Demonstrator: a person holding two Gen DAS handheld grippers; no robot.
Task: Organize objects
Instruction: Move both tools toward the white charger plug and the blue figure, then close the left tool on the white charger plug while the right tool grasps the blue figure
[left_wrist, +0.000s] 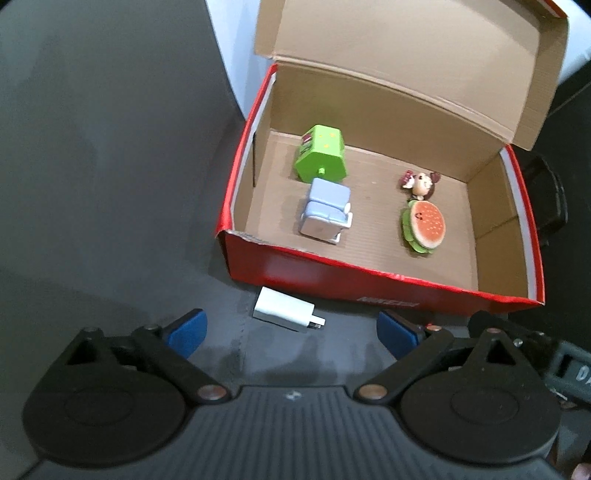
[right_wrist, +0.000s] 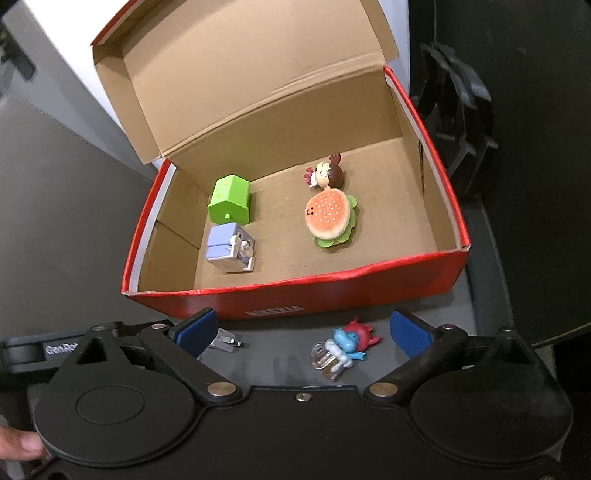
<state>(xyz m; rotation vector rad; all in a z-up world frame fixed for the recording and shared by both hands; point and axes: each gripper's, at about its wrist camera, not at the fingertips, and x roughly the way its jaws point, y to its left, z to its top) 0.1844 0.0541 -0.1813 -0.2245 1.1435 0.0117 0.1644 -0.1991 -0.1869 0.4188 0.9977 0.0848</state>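
An open red shoebox (left_wrist: 332, 275) (right_wrist: 332, 291) stands on the dark table. Inside lie a green block toy (left_wrist: 321, 155) (right_wrist: 231, 201), a pale blue toy (left_wrist: 325, 210) (right_wrist: 229, 249), a burger plush (left_wrist: 424, 225) (right_wrist: 330, 218) and a small doll figure (left_wrist: 419, 182) (right_wrist: 327, 175). A white charger plug (left_wrist: 284, 309) lies on the table in front of the box, between the open jaws of my left gripper (left_wrist: 291, 332); its prongs (right_wrist: 227, 339) show in the right wrist view. A blue and red keychain figure (right_wrist: 343, 345) lies between the open jaws of my right gripper (right_wrist: 303, 332). Both grippers are empty.
The box lid (left_wrist: 406, 55) (right_wrist: 240, 74) stands open against a white wall. A black object (right_wrist: 461, 110) stands right of the box. The other gripper's body (left_wrist: 569, 373) (right_wrist: 37, 349) shows at each view's edge.
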